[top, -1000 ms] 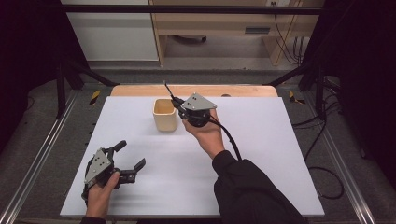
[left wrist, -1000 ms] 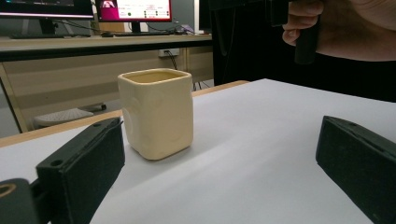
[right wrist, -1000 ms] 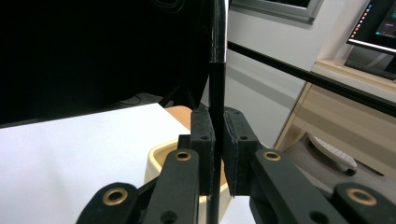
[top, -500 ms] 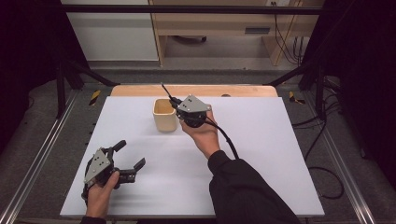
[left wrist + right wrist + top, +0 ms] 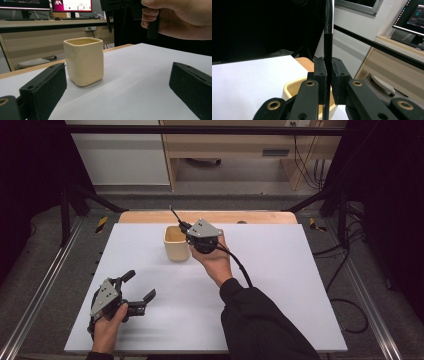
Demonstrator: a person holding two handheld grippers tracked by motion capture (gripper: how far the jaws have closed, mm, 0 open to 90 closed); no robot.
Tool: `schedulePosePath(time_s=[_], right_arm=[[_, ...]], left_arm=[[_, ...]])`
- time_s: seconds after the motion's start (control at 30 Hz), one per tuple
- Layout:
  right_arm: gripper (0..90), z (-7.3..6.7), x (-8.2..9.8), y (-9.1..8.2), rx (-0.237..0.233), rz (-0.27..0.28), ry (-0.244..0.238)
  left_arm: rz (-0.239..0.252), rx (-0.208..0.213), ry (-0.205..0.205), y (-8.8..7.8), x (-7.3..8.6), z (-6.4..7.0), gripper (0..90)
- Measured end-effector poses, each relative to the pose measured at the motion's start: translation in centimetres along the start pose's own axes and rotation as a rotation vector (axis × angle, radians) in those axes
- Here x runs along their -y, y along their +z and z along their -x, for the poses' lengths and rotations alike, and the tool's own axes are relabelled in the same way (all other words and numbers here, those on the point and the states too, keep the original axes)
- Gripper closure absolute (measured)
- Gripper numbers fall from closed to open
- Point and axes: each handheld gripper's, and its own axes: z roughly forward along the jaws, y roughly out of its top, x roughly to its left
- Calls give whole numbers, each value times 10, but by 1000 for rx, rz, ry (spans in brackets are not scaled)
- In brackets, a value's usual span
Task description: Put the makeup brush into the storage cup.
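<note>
A cream square cup stands upright at the back middle of the white table. My right gripper hovers just right of it and above its rim, shut on a thin black rod that sticks up and away over the cup. In the right gripper view the rod is pinched between the pads, with the cup's rim below. My left gripper rests near the front left, open, nothing between its fingers. It looks at the cup from a distance.
A wooden strip runs along the table's far edge. Metal rails flank both sides, and cables lie on the floor at the right. A cabinet and a desk stand beyond the table.
My right gripper has edged slightly left with the rod, closer over the cup. The left gripper has kept still.
</note>
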Motion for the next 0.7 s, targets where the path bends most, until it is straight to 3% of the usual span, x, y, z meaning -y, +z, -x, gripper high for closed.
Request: schedulePosePath(time_s=[0.7], right_arm=[[836, -7, -2, 12, -2, 21, 7]], left_arm=[[7, 0, -2, 0, -1, 0, 10]])
